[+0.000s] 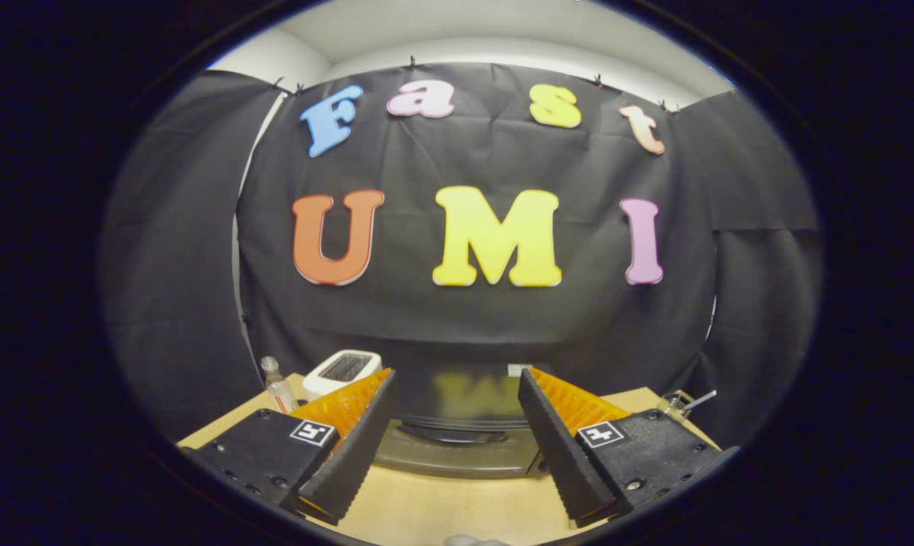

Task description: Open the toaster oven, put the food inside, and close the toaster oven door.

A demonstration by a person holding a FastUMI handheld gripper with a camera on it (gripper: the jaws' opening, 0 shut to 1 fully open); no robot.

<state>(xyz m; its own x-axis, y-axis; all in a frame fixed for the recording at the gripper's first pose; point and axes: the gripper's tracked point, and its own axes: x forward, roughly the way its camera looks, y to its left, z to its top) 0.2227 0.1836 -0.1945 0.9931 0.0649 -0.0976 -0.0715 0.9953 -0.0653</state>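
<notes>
Gripper (457, 432) spread wide, holding nothing. Oven (457, 425) sits on table (441, 508) just ahead, btwn the fingers, door shut. I judge it heavy, rigid, glass front slick; I'd take the door by its handle (457, 436). Food not spotted.

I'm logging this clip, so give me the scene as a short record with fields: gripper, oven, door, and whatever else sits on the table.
gripper: gripper open, fingers spread wide, holding nothing
toaster oven: toaster oven on the wooden table, just ahead between the fingers
door: looks closed, glossy front facing the gripper
food: cannot tell
left of oven: white toaster, small clear bottle
right of oven: small glass and metal item, unclear
</notes>
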